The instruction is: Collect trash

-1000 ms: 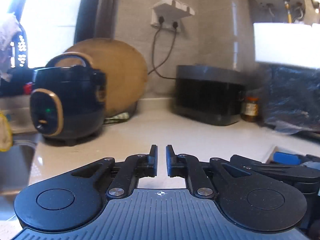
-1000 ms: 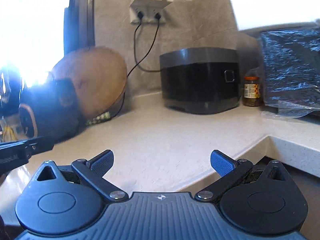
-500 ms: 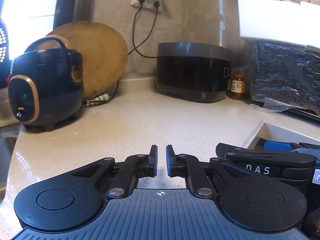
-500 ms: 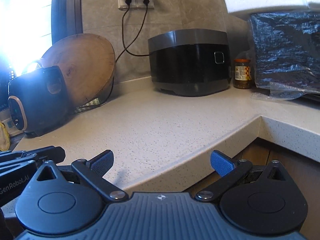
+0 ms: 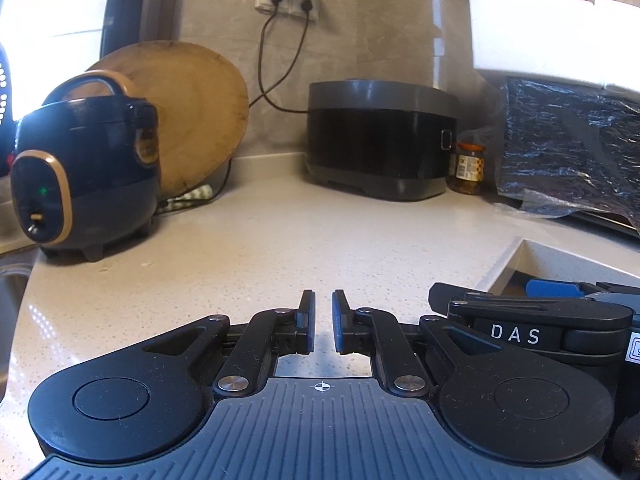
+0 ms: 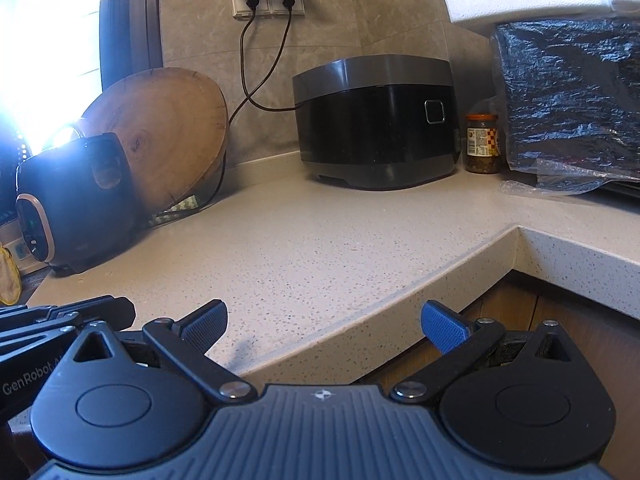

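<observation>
- The left gripper hangs low over the tabletop with its fingers nearly pressed together, only a thin gap between them, and they pinch nothing. The right gripper sits at the tabletop's front edge with its fingers spread wide, also empty.
- No clear piece of trash shows in either view. The nearest candidates are the crumpled clear plastic at about 2 o'clock, under the black wrapped bundle, and a few small crumbs near the dark blue cooker at about 10 o'clock (I cannot tell if either is the intended thing).
- Risk: taking the wrong thing. The plastic seems to belong to the bundle, so pulling it could drag the bundle toward the edge.
- Risk: the glass jar stands just beside the plastic, between it and the grey cooker; a wide reach there could tip it.
- Risk: the two grippers are close, side by side, so a quick turn could knock them together.
- Risk: the power cords hang behind the round wooden board; a reach to 11 o'clock could catch them.
</observation>
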Demonstrator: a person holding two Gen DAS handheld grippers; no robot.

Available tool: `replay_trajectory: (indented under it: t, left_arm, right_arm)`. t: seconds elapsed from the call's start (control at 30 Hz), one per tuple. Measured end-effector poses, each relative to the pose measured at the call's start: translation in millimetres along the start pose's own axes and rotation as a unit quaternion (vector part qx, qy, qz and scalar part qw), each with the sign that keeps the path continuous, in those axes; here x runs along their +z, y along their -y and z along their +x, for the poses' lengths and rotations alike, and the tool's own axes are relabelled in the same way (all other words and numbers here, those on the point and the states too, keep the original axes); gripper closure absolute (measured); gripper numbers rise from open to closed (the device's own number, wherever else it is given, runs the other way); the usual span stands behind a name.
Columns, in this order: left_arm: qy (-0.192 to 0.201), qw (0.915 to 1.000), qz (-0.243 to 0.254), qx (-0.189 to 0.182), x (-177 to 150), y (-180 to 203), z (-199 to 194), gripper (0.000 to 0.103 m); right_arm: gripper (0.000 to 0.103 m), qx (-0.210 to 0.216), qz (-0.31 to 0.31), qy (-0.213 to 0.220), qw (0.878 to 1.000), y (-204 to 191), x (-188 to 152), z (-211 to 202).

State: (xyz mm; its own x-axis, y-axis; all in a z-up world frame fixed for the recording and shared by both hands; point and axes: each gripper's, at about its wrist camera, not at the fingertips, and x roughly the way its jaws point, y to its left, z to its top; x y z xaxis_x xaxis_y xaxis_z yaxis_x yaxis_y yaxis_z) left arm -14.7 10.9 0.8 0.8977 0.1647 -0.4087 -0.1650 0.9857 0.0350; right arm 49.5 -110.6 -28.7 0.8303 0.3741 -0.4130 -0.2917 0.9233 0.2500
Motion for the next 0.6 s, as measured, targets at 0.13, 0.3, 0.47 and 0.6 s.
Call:
replay_trajectory:
  t: [0.13, 0.3, 0.47, 0.6]
  left_arm:
    - [0.000, 1.0000, 0.002, -0.003, -0.7, 1.0, 0.4, 0.092]
    - [-0.003, 1.0000, 0.004, -0.004, -2.1, 1.9, 1.9, 0.092]
    - [-0.005, 1.0000, 0.005, -0.007, -2.1, 2.9, 3.1, 0.092]
    - [-0.005, 0.9999, 0.006, -0.007, -2.1, 3.6, 3.3, 0.092]
  right_arm:
    - [0.000, -0.001, 0.002, 0.000, 1.000, 1.1, -0.3, -0.3]
    - [0.000, 0.001, 0.005, -0.005, 1.000, 2.9, -2.1, 0.3]
    - [0.000, 0.000, 0.007, -0.006, 1.000, 5.1, -2.0, 1.1]
    - [0.000, 0.001, 0.007, -0.006, 1.000, 5.5, -2.1, 1.1]
